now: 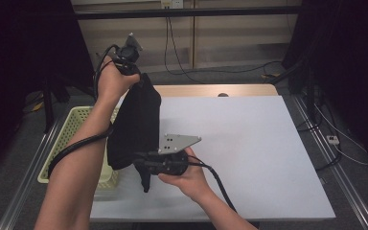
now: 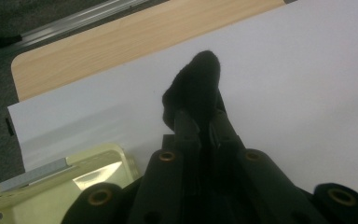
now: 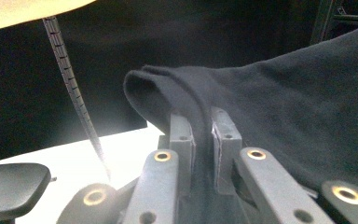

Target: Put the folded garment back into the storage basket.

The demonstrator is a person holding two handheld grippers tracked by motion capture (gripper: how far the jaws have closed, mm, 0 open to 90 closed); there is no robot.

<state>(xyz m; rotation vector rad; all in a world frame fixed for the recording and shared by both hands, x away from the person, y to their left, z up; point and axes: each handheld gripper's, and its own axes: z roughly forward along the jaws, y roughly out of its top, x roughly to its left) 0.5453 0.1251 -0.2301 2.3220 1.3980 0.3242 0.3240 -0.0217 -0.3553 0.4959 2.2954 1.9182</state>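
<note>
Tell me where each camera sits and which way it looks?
High view: above the person's side, looking down the table; both forearms, left claw and right claw show.
Left gripper view: on the left claw, facing the table.
Right gripper view: on the right claw, facing sideways.
Shared: the black cloth, pinched by both.

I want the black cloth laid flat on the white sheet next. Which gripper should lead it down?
Probably the right gripper: it pinches the black cloth low, just above the white sheet. The left gripper holds the other end raised high beside the basket.
</note>
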